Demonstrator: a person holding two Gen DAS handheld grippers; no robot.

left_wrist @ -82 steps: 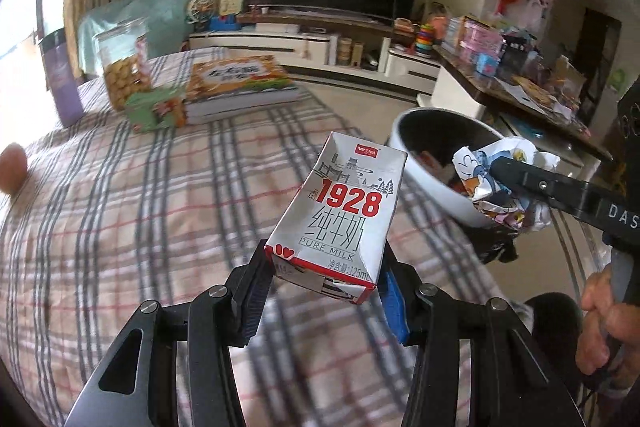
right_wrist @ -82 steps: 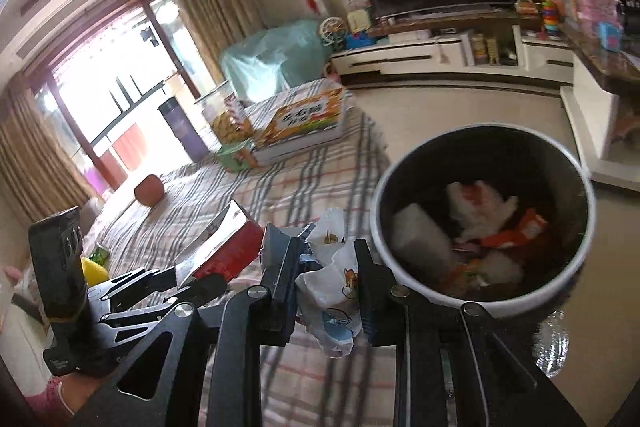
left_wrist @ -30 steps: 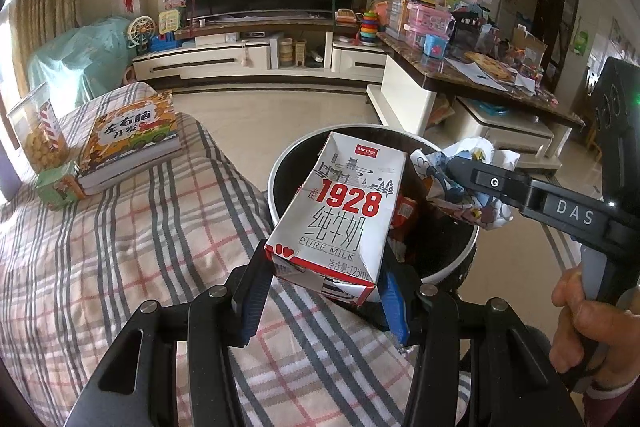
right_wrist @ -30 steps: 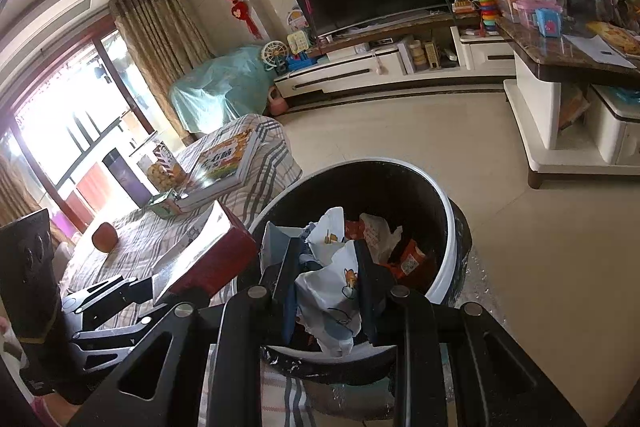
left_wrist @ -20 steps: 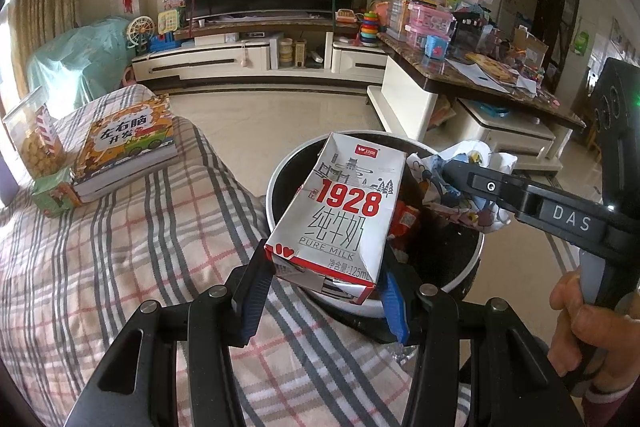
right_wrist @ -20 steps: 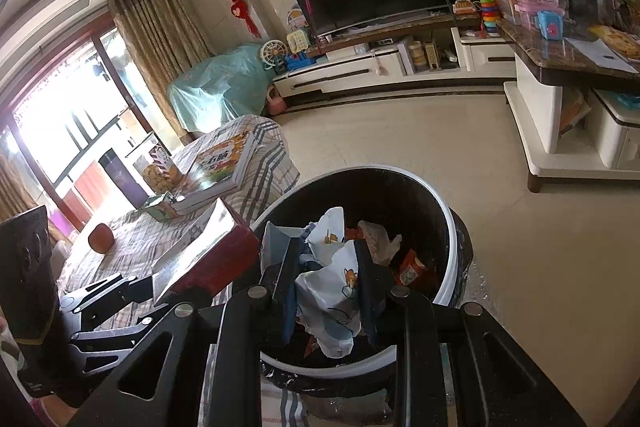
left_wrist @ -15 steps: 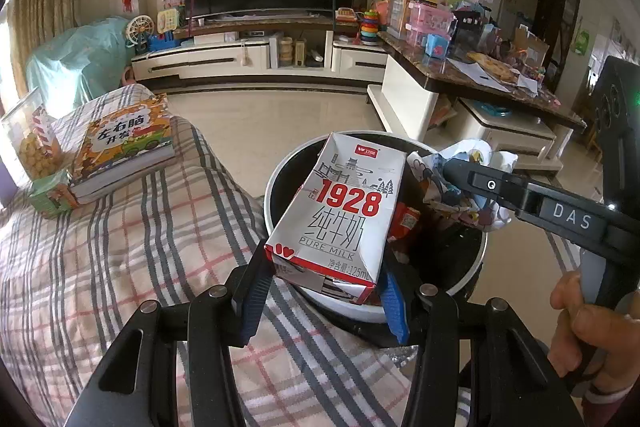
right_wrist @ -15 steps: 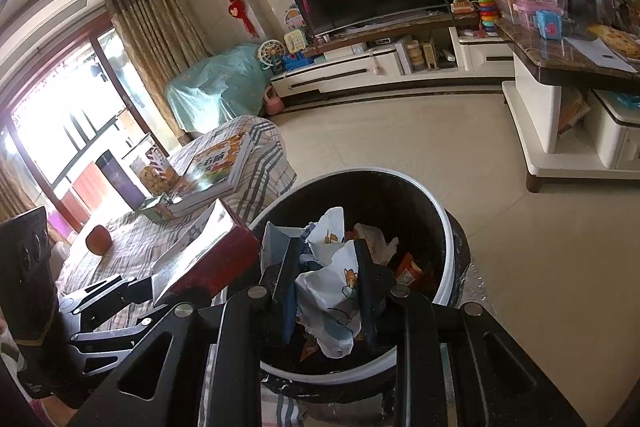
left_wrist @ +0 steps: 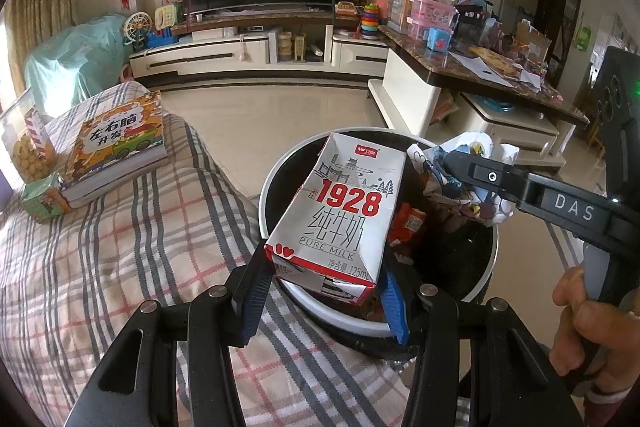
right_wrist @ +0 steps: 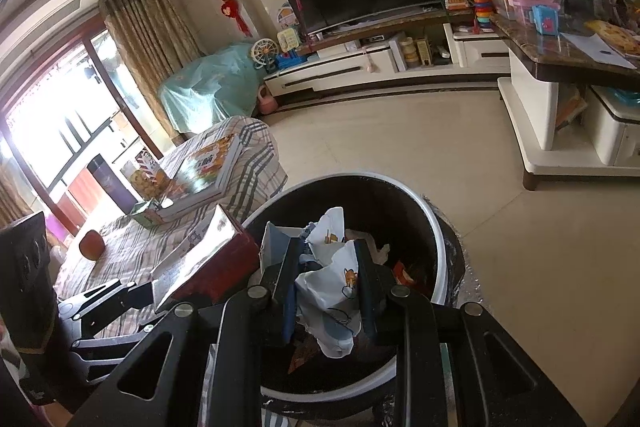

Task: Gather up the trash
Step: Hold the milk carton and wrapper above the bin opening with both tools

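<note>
My left gripper (left_wrist: 324,291) is shut on a white and red "1928" milk carton (left_wrist: 340,211) and holds it over the near rim of a round black trash bin with a white rim (left_wrist: 268,187). My right gripper (right_wrist: 326,283) is shut on a crumpled white cartoon-print wrapper (right_wrist: 332,279) and holds it above the bin's opening (right_wrist: 436,227). The wrapper (left_wrist: 464,163) and the right gripper also show in the left wrist view, at the bin's right side. The carton (right_wrist: 200,259) shows at the left in the right wrist view. Red and white trash (left_wrist: 408,223) lies inside the bin.
A table with a plaid cloth (left_wrist: 100,247) stands left of the bin, bearing a thick colourful book (left_wrist: 116,143), a small green box (left_wrist: 42,199), a snack jar (left_wrist: 26,143) and a red apple (right_wrist: 92,245). A TV stand (left_wrist: 260,51) and a cluttered counter (left_wrist: 480,63) lie beyond.
Both grippers have swung from over the plaid table to over the trash bin, still gripping the carton and the wrapper. In the last half second the view has barely shifted.
</note>
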